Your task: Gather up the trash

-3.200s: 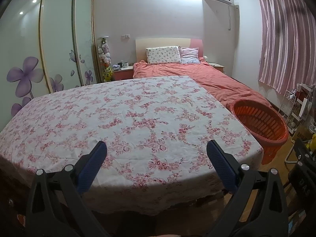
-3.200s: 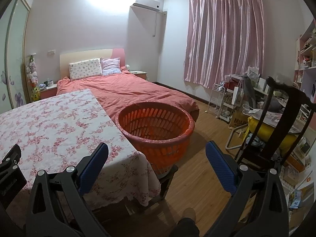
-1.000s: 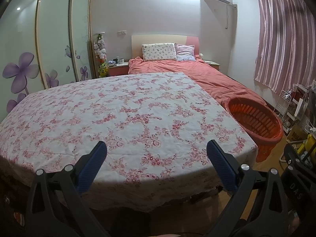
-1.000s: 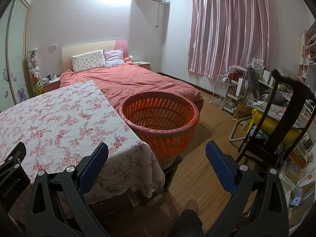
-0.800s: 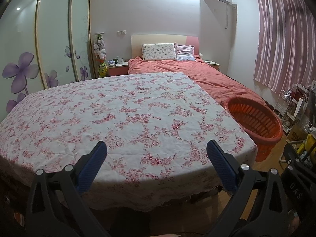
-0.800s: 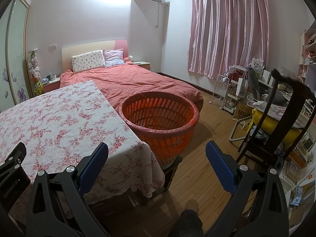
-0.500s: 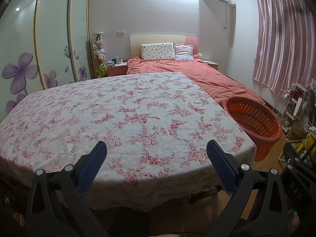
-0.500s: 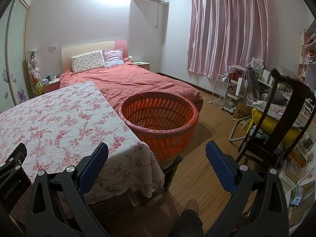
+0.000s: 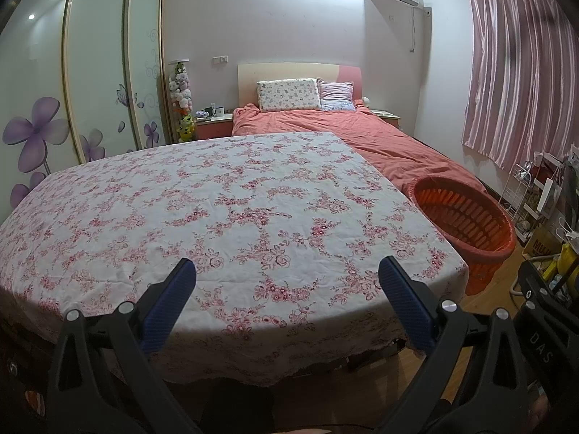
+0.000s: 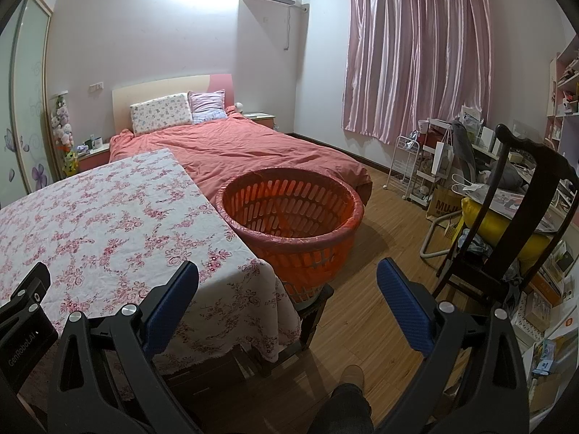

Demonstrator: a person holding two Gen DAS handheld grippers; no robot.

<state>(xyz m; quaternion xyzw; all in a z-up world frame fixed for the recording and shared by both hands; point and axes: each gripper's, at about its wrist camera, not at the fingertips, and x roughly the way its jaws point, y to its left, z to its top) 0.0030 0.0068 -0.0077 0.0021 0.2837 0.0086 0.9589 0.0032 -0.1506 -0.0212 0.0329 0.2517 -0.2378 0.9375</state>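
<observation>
Bedroom ahead of me, pink curtains, a salmon bed [image 10: 253,152] at the back, and in front a table under a floral tablecloth [image 9: 224,217] that fills the left wrist view; I scan it and find no wrapper, no scrap, nothing loose on the cloth at all. My left gripper [image 9: 286,289] hangs just short of the near table edge, tongs spread wide with nothing between them; my right gripper [image 10: 287,293] is spread the same way and empty, looking past the table corner at the orange basket [image 10: 340,228], which stands hard against the table's right side, raised on some low stand, a thin liner folded over its rim. I judge that to be where trash goes; its inside looks bare from here, though the bottom is partly hidden.

Risks as I see them: the worst is grabbing the wrong thing, since the cluttered chair [image 10: 514,217] and wire rack [image 10: 405,166] on the right hold bags and papers that may not be trash at all; a low pass over the table could catch a fold of cloth and drag it; the basket sits high on its perch, so a bump from my right gripper might tip it; and a person's foot [image 10: 353,376] is on the floor below my right gripper, close to the stand's leg.
</observation>
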